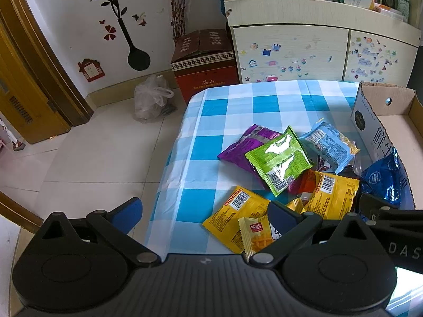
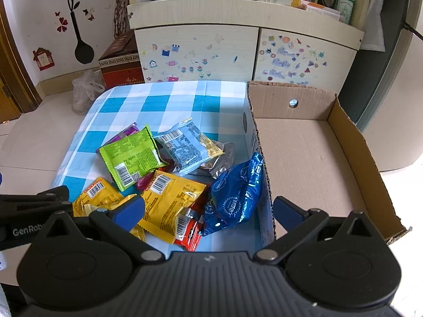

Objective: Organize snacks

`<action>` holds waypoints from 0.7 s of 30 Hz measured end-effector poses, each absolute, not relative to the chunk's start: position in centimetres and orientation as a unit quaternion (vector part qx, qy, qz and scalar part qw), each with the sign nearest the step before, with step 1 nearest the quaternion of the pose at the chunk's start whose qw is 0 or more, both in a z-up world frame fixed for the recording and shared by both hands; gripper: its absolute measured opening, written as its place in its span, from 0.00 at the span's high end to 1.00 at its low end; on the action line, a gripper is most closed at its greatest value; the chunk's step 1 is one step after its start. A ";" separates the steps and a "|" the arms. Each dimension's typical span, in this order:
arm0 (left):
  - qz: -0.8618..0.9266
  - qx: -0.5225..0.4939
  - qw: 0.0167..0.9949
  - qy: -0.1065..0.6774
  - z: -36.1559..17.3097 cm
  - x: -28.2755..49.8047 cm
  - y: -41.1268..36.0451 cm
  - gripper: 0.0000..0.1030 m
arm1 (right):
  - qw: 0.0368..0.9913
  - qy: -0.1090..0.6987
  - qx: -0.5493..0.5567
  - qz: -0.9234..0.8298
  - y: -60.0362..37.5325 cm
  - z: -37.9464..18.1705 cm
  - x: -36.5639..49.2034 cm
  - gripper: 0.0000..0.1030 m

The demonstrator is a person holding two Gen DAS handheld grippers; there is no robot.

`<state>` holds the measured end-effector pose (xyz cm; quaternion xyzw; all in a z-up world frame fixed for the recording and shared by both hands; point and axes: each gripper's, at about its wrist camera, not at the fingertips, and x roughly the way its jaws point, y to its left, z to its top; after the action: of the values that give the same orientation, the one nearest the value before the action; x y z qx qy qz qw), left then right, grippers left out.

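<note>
Snack packets [image 2: 161,174] lay heaped on the checked desk [image 2: 169,100], the blue packet [image 2: 238,192] leaning against the cardboard box [image 2: 304,145]. Left tool [image 1: 206,215] and right tool [image 2: 208,210] hovered wide open, holding nothing.

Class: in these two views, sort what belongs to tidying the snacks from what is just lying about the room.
Part of the job: green snack packet, yellow snack packet, blue foil packet, cardboard box.

Lying about: plastic bag on the floor, red carton, stickered cabinet.
</note>
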<state>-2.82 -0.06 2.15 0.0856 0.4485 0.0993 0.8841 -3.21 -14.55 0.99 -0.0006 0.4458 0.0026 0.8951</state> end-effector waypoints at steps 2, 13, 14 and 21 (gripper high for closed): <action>0.100 0.082 0.885 0.448 2.3 -2.9 0.0 0.01 | 0.897 0.443 -0.002 0.004 -14.5 1.1 -3.2 0.01; 0.056 0.018 0.894 0.445 2.9 -3.0 1.3 0.01 | 0.905 0.418 0.033 0.066 -16.0 1.7 -3.7 0.01; 0.056 0.014 0.895 0.443 3.0 -3.0 1.6 0.01 | 0.906 0.415 0.038 0.072 -16.3 1.9 -3.8 0.01; 0.068 0.006 0.892 0.448 2.3 -2.6 3.4 0.00 | 0.917 0.374 0.083 0.107 -19.2 4.0 -4.6 0.01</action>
<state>-2.62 3.39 2.29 0.0055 0.4477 0.0685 0.8915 -4.65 -19.22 4.03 0.0833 0.3740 0.1068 0.9175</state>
